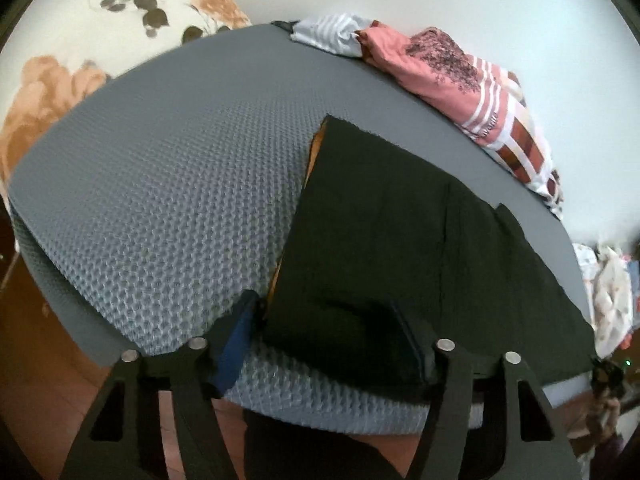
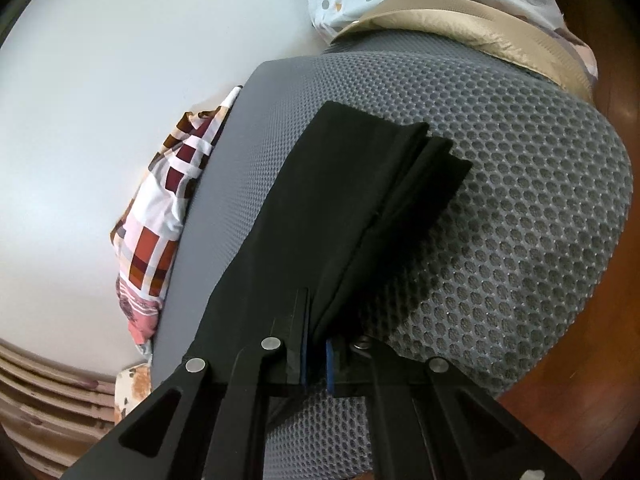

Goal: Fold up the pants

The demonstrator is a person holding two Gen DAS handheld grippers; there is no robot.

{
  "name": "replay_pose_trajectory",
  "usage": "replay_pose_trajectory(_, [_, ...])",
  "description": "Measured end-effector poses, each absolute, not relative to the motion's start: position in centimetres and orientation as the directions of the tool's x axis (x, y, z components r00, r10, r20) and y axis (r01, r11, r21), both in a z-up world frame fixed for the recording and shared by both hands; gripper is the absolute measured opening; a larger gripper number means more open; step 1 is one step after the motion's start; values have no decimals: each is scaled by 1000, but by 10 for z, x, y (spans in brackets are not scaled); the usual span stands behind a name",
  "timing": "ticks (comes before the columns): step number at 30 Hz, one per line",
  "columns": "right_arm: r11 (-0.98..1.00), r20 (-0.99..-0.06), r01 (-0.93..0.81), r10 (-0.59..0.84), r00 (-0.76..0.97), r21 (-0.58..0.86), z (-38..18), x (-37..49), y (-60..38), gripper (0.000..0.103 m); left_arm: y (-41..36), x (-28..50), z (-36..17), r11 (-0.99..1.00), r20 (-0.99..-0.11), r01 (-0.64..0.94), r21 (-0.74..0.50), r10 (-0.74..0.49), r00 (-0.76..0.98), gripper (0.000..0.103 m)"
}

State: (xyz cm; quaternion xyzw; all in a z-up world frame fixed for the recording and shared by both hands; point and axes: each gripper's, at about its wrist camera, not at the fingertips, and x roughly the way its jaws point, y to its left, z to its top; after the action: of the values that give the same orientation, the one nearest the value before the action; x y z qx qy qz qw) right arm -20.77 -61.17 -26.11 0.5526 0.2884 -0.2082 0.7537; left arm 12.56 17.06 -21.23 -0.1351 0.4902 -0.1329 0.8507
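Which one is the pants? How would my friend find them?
Look at the big grey bumpy mat. The pants lie flat on it, by the near edge. They are plain black, while the clothes heaped at the far edge are pink, striped and checked.

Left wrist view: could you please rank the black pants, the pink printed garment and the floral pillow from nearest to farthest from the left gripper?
1. Black pants, right at the left gripper.
2. Pink printed garment, far right edge of the mat.
3. Floral pillow, far left, beyond the mat; close to the garment's range.
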Motion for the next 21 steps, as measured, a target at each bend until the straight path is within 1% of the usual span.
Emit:
replay_pose_trajectory(1, [302, -666, 634, 5, 746, 712, -262, -208, -612, 4, 169, 126, -213, 928, -799, 88, -362, -358, 483, 52])
replay_pose_trajectory(2, [305, -667, 634, 4, 745, 710, -261, -208, -612, 4, 169, 126, -212, 928, -796, 76, -364, -352, 492, 50])
replay_pose_trajectory(4, [310, -668, 634, 6, 744, 708, -261, -208, -611, 5, 169, 124, -211, 932, -791, 62, -356, -336, 511, 50])
replay_pose_trajectory(6, [305, -655, 620, 16, 756, 723, -260, -205, -612, 10, 166, 122, -212, 942, -791, 73, -327, -315, 524, 50])
replay_pose_trajectory(9, [308, -654, 618, 20, 756, 723, -259, -204, -614, 10, 163, 120, -211, 950, -789, 77, -304, -296, 538, 50])
replay_pose_trajectory(14, [354, -693, 649, -4, 721, 673, -253, -196, -610, 7, 164, 118, -211, 952, -787, 68, -300, -287, 546, 50])
replay_pose_trajectory(16, [351, -693, 650, -4, 721, 674, -252, -195, -611, 7, 165, 118, -209, 953, -788, 58, -298, -280, 549, 50])
replay_pose_trajectory(19, [335, -679, 639, 3, 734, 692, -254, -198, -612, 7, 167, 111, -194, 968, -771, 33, -247, -217, 599, 50])
replay_pose_trajectory(21, [327, -670, 632, 4, 743, 703, -255, -201, -612, 7, 165, 103, -175, 980, -742, 35, -195, -171, 648, 50])
